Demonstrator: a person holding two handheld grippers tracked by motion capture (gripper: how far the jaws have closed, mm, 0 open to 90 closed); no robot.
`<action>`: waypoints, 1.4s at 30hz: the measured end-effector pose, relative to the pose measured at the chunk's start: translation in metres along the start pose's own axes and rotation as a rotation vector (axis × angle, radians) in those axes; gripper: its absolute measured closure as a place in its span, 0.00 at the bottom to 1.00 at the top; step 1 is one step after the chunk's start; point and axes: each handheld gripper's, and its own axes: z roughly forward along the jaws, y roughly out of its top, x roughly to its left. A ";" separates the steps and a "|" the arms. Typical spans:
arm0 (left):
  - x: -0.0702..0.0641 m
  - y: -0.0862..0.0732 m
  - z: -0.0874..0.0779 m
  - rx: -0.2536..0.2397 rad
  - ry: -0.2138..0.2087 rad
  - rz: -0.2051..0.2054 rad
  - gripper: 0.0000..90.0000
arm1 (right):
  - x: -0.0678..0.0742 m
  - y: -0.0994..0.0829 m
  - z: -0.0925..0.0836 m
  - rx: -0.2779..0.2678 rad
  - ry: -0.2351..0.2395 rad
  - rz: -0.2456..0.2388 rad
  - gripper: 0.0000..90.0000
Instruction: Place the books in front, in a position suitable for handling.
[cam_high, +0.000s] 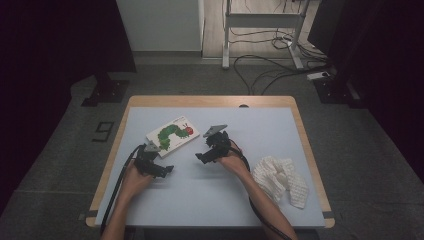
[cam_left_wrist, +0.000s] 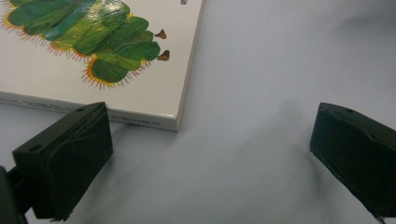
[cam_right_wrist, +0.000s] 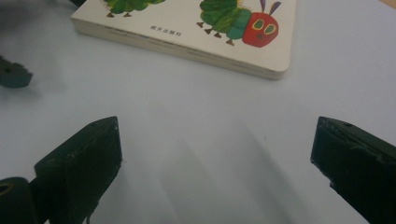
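High view: a flat white board book with a green caterpillar on its cover (cam_high: 172, 134) lies on the pale blue table top (cam_high: 210, 190), just ahead of the left gripper (cam_high: 162, 170) and ahead-left of the right gripper (cam_high: 202, 157). A crumpled white waffle-weave cloth (cam_high: 280, 180) lies well off to the right of the right gripper.

Left gripper view: jaws spread wide, empty; the book's near corner (cam_left_wrist: 175, 122) sits just beyond the left-hand jaw.

Right gripper view: jaws likewise wide apart and empty; the book (cam_right_wrist: 261, 56) lies ahead, apart from them.

Handling: the book is probably stiff, light and glossy, hence slippery. It is best pinched across a projecting corner or the thick spine edge.
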 end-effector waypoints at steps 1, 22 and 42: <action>0.000 0.000 0.000 0.000 0.001 -0.001 0.00 | -0.002 0.001 0.002 -0.002 0.004 0.001 0.02; -0.001 -0.001 0.000 0.025 -0.010 -0.023 0.00 | -0.018 0.025 0.053 0.017 0.029 -0.012 0.01; -0.002 -0.001 0.000 0.019 -0.013 -0.047 0.00 | -0.022 0.027 0.065 0.016 0.062 0.005 0.07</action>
